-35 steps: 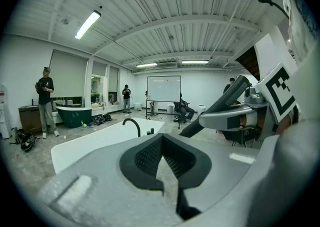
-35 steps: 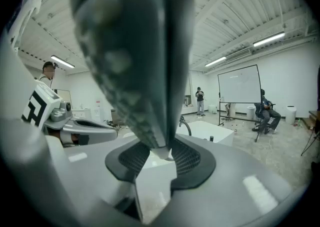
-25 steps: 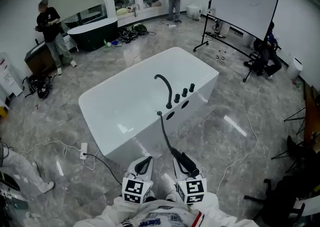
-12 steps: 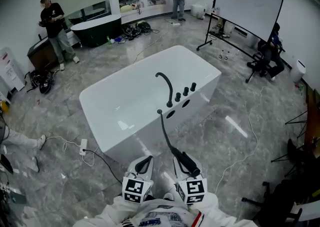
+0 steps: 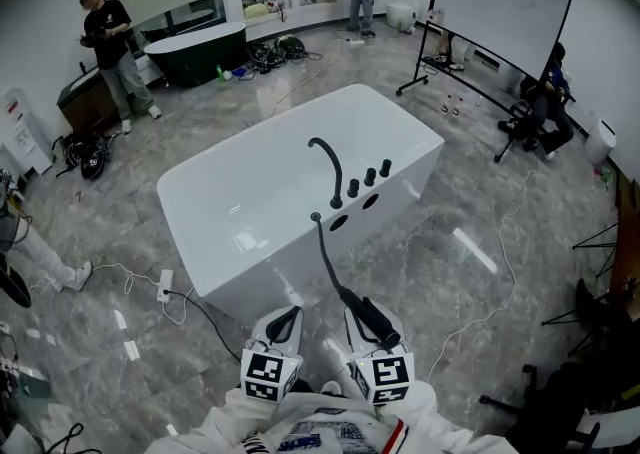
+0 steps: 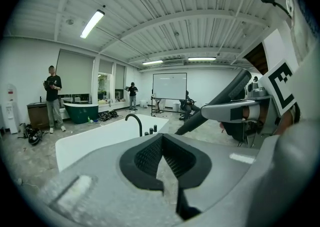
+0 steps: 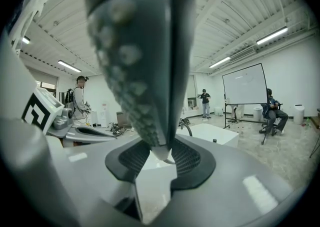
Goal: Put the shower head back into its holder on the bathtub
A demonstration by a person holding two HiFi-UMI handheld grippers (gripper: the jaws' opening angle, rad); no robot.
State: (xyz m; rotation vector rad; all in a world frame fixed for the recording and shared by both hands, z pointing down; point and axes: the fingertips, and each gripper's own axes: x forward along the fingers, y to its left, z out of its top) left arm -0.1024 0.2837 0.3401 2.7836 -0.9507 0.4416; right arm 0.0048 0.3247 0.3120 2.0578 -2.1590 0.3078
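The right gripper (image 7: pixel 160 152) has its fingers clamped on the black shower head (image 7: pixel 140 46), which rises steeply between them. In the head view it sits low, close to the person's body, well apart from the white bathtub (image 5: pixel 250 242). Its black hose (image 5: pixel 328 262) runs from the tub's near rim across the grey floor (image 5: pixel 450 272) to the shower head. The left gripper (image 6: pixel 161 138) is just beside the right one, its fingers closed together with nothing between them.

On the rim, a curved black tap (image 5: pixel 326 168) stands next to three black knobs (image 5: pixel 369 177). Two dark oval openings (image 5: pixel 338 223) lie just below the knobs, and the hose ends beside them.

A power strip (image 5: pixel 165 292) and its cable lie on the floor by the tub's near left corner. Farther off are a dark green tub (image 5: pixel 195 47), a whiteboard on a stand (image 5: pixel 500 2), a seated person (image 5: pixel 545 92) and two standing people (image 5: pixel 105 32).
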